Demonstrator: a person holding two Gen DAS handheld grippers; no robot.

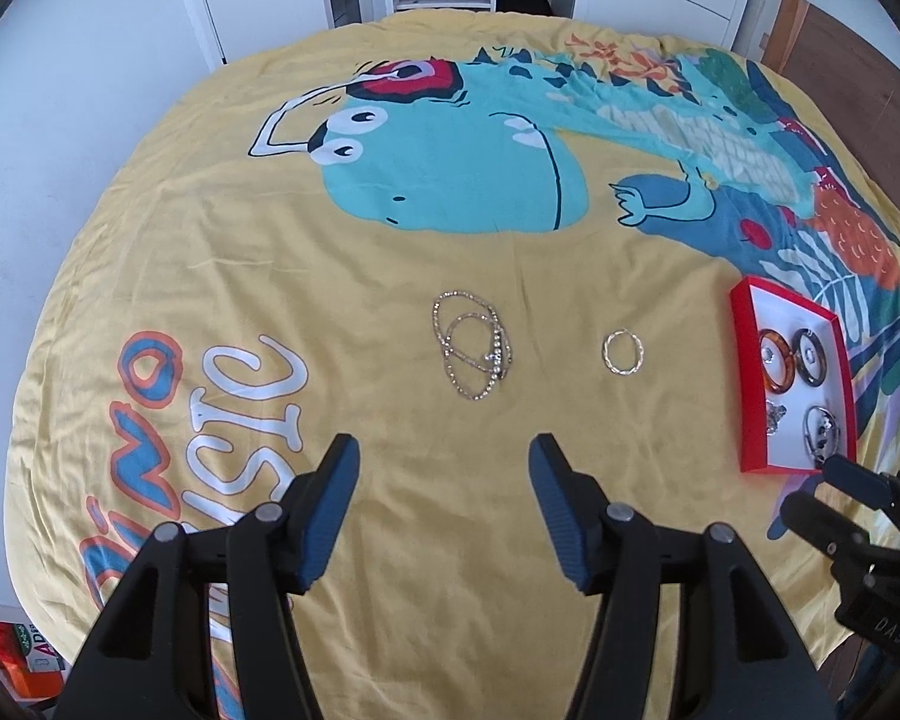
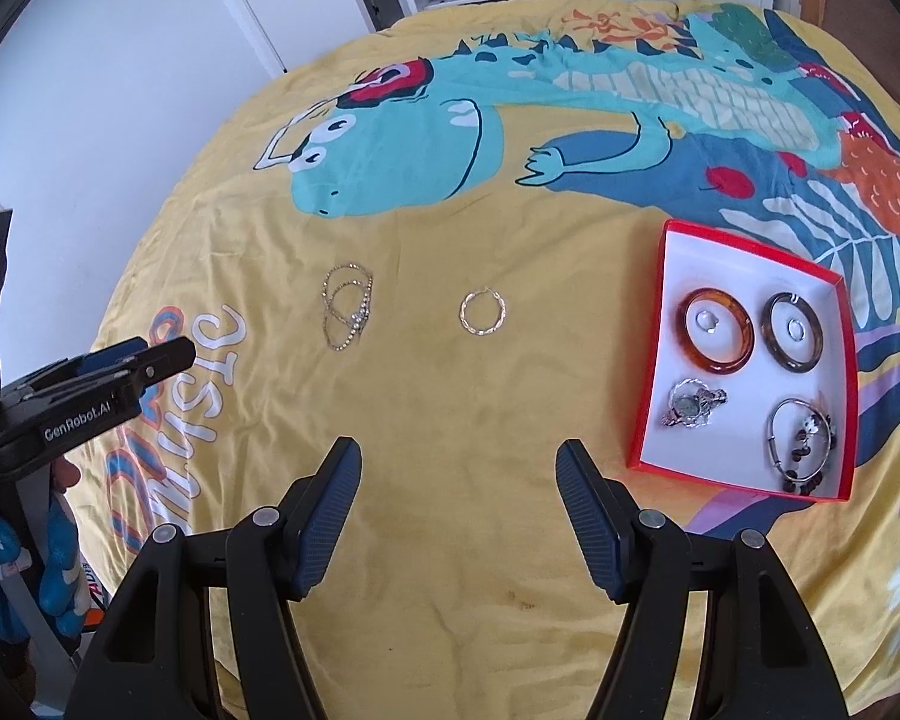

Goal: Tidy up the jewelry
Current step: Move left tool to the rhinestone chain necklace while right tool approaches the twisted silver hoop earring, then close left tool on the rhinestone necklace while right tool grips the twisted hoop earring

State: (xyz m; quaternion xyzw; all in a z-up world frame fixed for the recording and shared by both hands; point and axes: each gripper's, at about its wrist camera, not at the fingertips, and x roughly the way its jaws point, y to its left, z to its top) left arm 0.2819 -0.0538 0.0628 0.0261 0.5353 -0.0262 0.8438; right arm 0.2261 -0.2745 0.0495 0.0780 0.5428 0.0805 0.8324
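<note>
The left tool (image 1: 444, 450) hangs over the bed with its jaws spread wide and nothing between them, aimed steeply down at the yellow bedspread (image 1: 270, 252). The right tool (image 2: 459, 456) hangs beside it, also gaping and empty.

Just ahead of the left tool lies a tangle of thin sparkly chains (image 1: 471, 345), silvery and set with tiny stones, looped over one another in two or three ovals with a small cluster clasp at one side. A little toward the box from it, apart from the chains, rests a single gold hoop (image 1: 623, 352), thin and twisted like rope. Both sit near the middle of the bed, below the printed blue dinosaur.

Toward the right edge of the bed stands a shallow red box (image 2: 666, 348) with a white inside. Four pieces lie in it, spaced in a grid: an amber, tortoiseshell-looking bangle (image 2: 718, 331) and a darker brown bangle (image 2: 792, 331) in the far row, each with a small clear ring lying inside it; in the near row a little silver wristwatch (image 2: 690, 409), crumpled on its band, and a silver wire bracelet (image 2: 801, 444) strung with dark beads and charms.

A blue-gloved hand (image 2: 60, 576) grips the left tool's handle.
</note>
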